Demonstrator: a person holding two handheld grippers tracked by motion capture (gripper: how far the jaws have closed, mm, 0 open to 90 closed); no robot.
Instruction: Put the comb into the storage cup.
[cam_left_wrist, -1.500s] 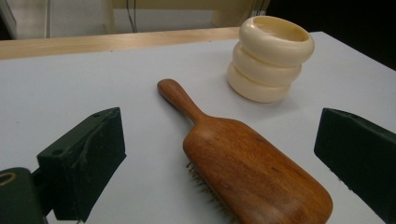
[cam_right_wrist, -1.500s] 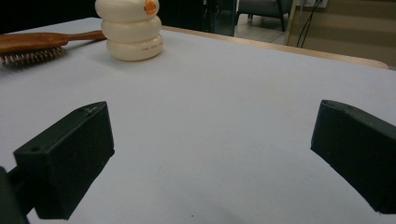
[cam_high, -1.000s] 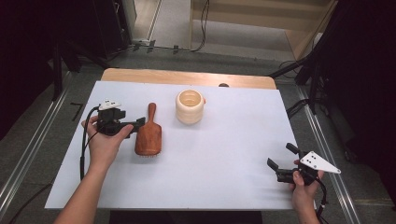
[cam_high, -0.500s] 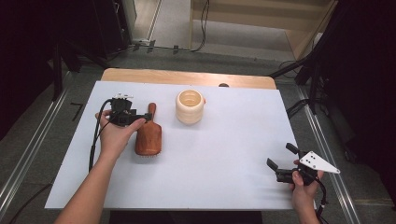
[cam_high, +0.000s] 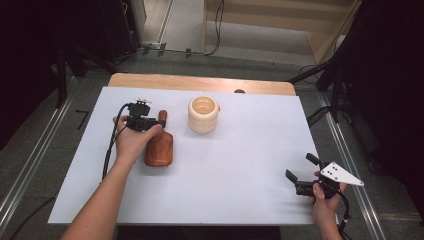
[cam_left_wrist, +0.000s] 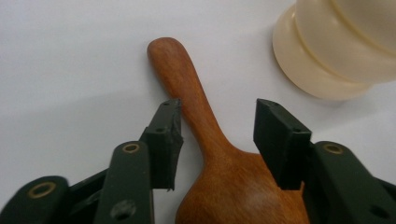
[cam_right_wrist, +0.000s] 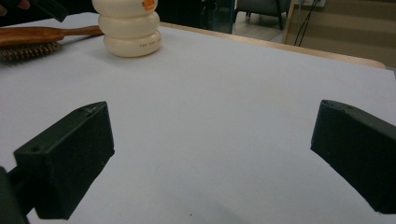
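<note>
Wooden hairbrush (cam_high: 158, 145) lying on white table cover (cam_high: 240, 165), left of centre; bristles down, per right gripper view. Long axis running near-to-far: broad head toward near edge, slim handle pointing to far edge. Cream ribbed jar (cam_high: 203, 114) standing upright just right of handle tip, apart from it.

Left gripper (cam_left_wrist: 217, 135) poised directly over neck of brush, where handle widens into head. Jaws parted moderately, one on each side of handle. Left pad close against wood, possibly touching; cannot tell. Right pad with clear gap. Nothing held yet. Jaw line crossing handle axis roughly square, though handle leaning a little leftward in left gripper view.

Right gripper (cam_high: 307, 176) at near right corner of table, well apart from brush and jar; jaws spread wide, empty, aimed across bare cover toward jar.

Judgement: left hand far nearer, brush likely its target. Closure at neck probably secure, taper resisting slip toward head. Heavy head likely to droop on lift.
</note>
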